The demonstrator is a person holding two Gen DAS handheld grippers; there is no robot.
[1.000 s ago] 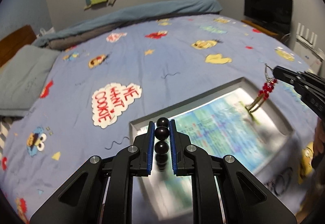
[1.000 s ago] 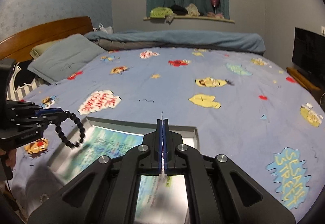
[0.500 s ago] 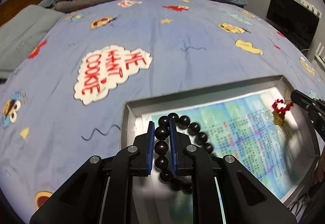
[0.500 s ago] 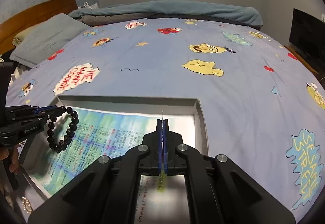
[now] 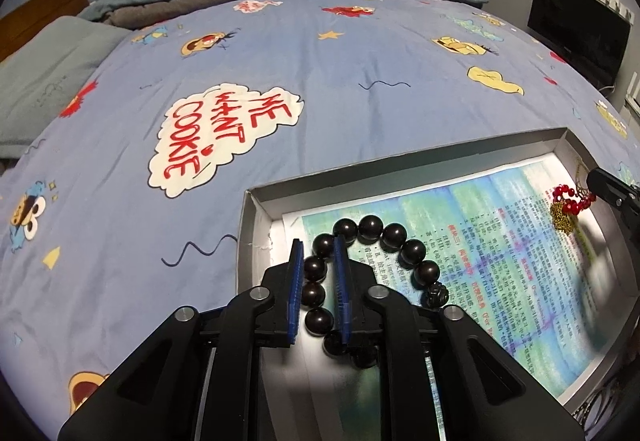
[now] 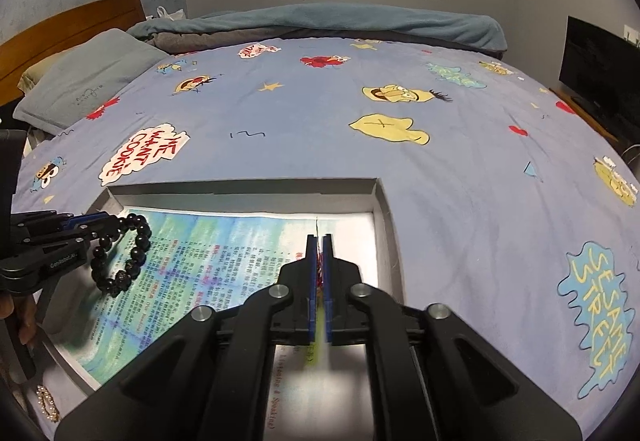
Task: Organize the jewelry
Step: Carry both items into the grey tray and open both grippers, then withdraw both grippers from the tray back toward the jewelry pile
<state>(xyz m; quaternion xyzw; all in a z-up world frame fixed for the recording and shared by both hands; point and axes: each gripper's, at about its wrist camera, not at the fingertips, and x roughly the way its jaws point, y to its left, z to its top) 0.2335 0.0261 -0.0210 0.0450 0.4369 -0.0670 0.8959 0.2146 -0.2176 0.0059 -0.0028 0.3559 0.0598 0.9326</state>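
— Two pieces were in play, both over the box [image 5: 420, 161]. The black bead bracelet [image 5: 384, 237] lay on the printed paper [image 5: 520, 261] that lined the box, at its left end.

— Had it been let go?

— It looked so. The left tongs [image 5: 318, 245] stood parted around the bracelet's near side, with a gap showing between the blue pads [image 5: 297, 273] and the beads, so I judged them open, not gripping.

— And the other piece?

— The red bead earring with its gold tassel [image 5: 568, 205] was at the right end of the box. The right tongs [image 6: 319, 241] were narrow, pinched on it; from their own camera a thin wire stuck up between the pads and red showed in the slit. The tassel seemed to touch the paper, though I could not tell for certain.

— So how far along?

— By my reading, the bracelet was placed and the earring was at its spot but not yet released. More was left: a small gold piece [image 6: 46, 403] lay on the bed [image 6: 440, 169] outside the box's near left corner, and something dark and looped [image 5: 600, 401] lay outside its near right corner, too blurred to name.
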